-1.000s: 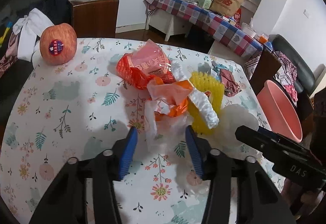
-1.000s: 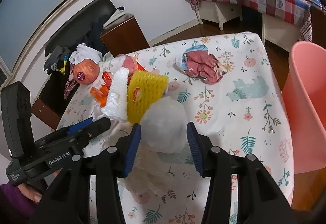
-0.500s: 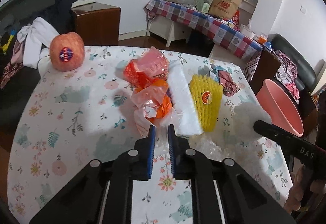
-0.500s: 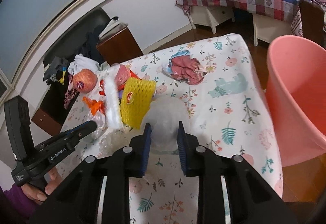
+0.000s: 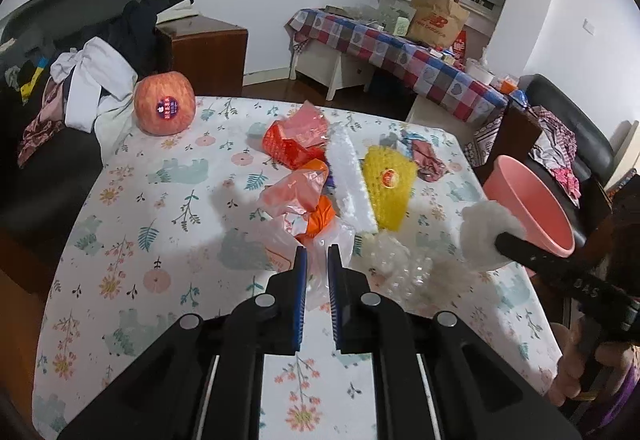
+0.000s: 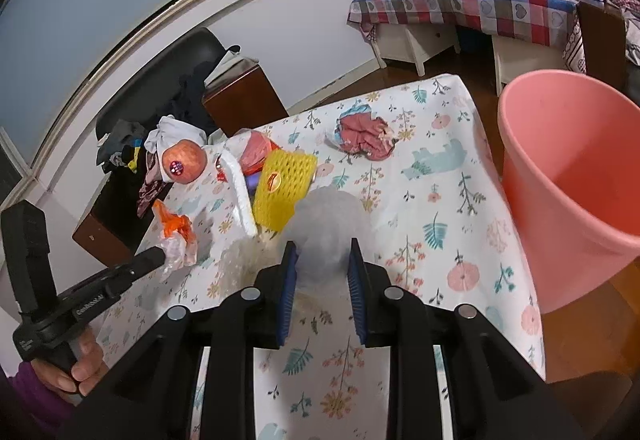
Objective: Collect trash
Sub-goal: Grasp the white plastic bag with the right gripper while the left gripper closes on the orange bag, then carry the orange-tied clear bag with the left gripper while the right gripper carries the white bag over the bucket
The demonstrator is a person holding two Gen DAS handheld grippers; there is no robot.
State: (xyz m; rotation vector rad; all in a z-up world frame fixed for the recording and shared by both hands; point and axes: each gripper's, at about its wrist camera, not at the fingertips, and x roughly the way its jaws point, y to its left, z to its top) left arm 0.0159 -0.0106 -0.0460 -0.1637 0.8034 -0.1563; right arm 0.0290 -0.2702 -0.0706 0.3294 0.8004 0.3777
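R gripper (image 6: 319,266) pinched on white foam wad (image 6: 326,230), lifted off table; pink bin (image 6: 568,176) just to its right, closer to R than L. L gripper (image 5: 317,266) nearly closed on clear plastic bag (image 5: 320,240) by trash pile.

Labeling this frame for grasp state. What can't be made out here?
- Bin: floor inside cut off by its near wall, right view; contents unknown.
- Clear bag in left gripper: its extent blurs into the tablecloth, left view.
- Purple item: mostly hidden behind yellow net, right view.
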